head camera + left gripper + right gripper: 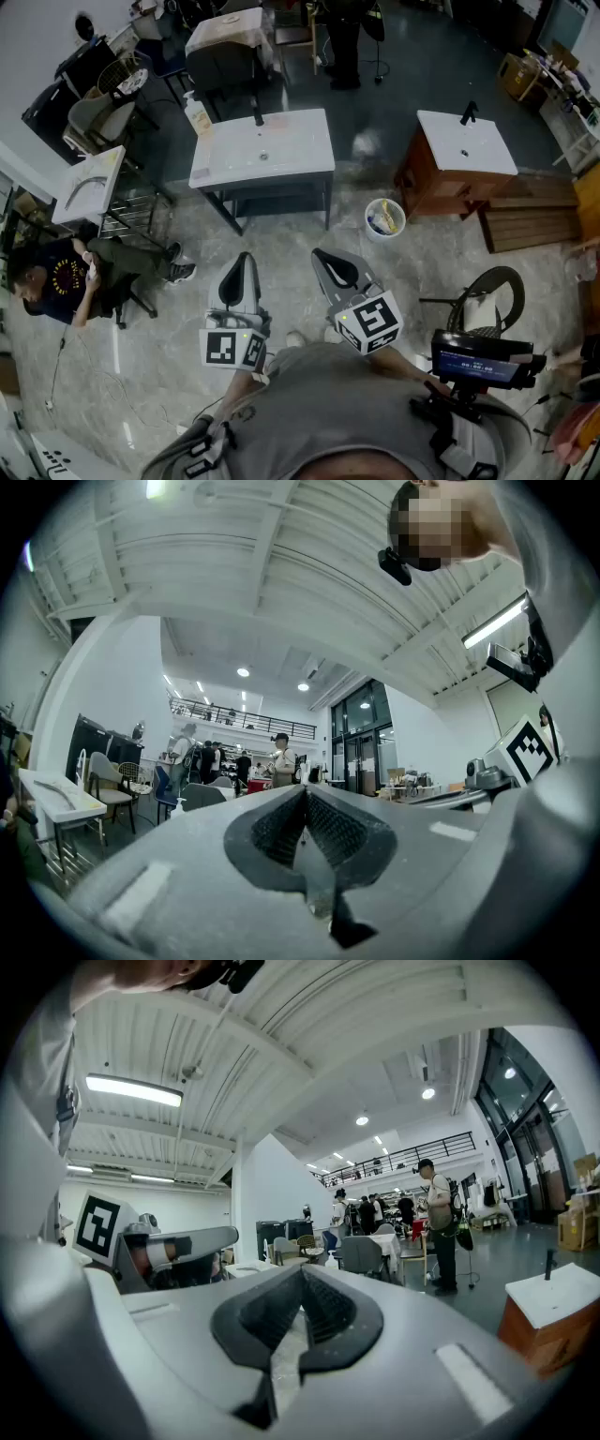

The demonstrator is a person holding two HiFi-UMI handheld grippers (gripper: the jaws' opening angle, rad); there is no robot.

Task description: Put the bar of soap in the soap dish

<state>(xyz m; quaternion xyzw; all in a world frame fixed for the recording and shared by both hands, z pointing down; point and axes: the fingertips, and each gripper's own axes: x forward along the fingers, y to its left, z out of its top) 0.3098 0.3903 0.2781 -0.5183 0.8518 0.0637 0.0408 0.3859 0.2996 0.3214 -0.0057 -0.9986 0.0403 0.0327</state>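
Note:
In the head view I see no bar of soap and no soap dish. A white washbasin table (262,150) with a black tap stands ahead across the marble floor, and a soap pump bottle (197,114) sits at its left corner. My left gripper (242,270) and right gripper (334,266) are held close to my body, side by side, well short of that basin. In the left gripper view the left gripper (305,797) points across the room, its jaws pressed together with nothing between them. The right gripper (302,1281) in its own view is likewise shut and empty.
A second basin on a wooden cabinet (466,142) stands at the right, with a white bucket (384,218) beside it and a wooden pallet (530,220) further right. A seated person (66,277) and another basin on a rack (89,183) are at the left. A chair (492,291) stands near my right side.

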